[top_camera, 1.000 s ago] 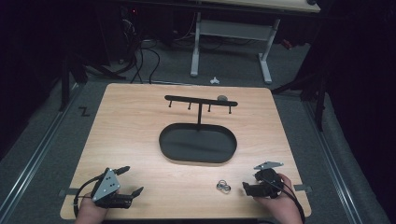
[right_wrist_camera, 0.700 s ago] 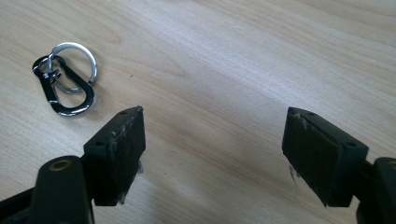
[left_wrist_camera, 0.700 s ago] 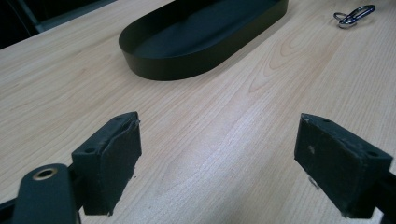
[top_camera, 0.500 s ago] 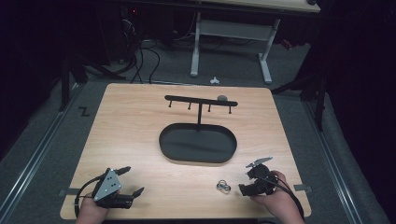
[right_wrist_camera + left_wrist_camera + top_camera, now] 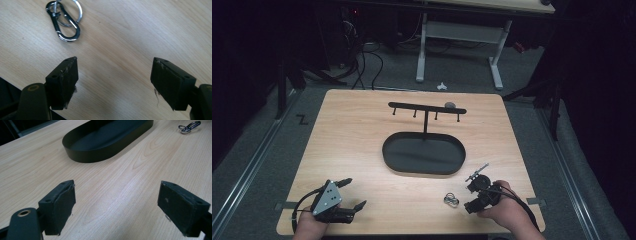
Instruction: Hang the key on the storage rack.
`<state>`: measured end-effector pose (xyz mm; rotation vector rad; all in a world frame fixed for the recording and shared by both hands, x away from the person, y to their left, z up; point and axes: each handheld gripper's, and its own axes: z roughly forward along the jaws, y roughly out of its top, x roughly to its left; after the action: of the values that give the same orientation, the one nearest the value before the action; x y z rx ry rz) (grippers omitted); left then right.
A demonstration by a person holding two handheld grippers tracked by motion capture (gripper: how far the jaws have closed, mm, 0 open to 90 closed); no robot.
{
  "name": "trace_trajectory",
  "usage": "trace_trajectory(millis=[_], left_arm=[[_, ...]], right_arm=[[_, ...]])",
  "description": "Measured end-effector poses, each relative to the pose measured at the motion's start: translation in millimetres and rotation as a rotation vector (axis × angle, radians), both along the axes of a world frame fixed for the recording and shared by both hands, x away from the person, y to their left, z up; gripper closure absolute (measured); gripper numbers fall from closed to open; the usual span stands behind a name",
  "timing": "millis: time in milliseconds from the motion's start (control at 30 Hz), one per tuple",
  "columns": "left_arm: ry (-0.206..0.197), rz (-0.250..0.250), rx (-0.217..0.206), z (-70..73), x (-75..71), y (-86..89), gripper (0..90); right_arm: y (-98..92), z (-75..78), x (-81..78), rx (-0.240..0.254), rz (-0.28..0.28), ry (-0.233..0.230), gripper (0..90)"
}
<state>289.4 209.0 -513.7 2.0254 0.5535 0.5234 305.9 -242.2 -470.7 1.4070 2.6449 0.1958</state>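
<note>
Near the desk's front edge, the carabiner (image 5: 63, 22) lies ungrasped; right gripper (image 5: 113, 83) and left gripper (image 5: 116, 206) both released, hanging on the rack (image 5: 427, 108) judged outstanding.

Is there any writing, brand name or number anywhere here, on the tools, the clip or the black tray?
None can be read.
The carabiner keyring, the black oval tray, the hook rack and the wooden table show no lettering.
The left gripper and right gripper, both open, bear no print on their pads.
A dark Z-shaped mark on the floor looks like tape, not a letter for certain.
</note>
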Motion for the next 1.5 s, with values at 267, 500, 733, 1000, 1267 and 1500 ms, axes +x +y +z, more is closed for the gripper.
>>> trace_trajectory(millis=[267, 500, 733, 1000, 1267, 1500], left_arm=[[0.002, -0.002, 0.002, -0.1, 0.1, -0.3, 15.3], [0.001, -0.003, 0.005, 0.0, 0.2, -0.4, 15.3], [0.001, -0.004, 0.003, 0.1, 0.1, -0.2, 15.3], [-0.002, -0.005, 0.002, 0.5, -0.5, -0.2, 15.3], [-0.001, -0.006, 0.003, 0.5, -0.5, -0.5, 15.3], [-0.001, -0.006, 0.003, 0.3, -0.4, -0.3, 15.3]], right_arm=[[14.3, -1.7, 0.2, -0.001, 0.062, -0.009, 24.8], [27.8, -9.5, -0.9, -0.002, 0.111, -0.010, 28.3], [41.1, -13.3, -2.6, -0.026, 0.193, -0.025, 42.8], [48.9, -14.0, -3.5, -0.035, 0.235, -0.047, 56.5], [56.0, -17.5, -3.0, -0.045, 0.269, -0.045, 63.4], [58.3, -18.9, -1.1, -0.036, 0.273, -0.048, 67.0]])
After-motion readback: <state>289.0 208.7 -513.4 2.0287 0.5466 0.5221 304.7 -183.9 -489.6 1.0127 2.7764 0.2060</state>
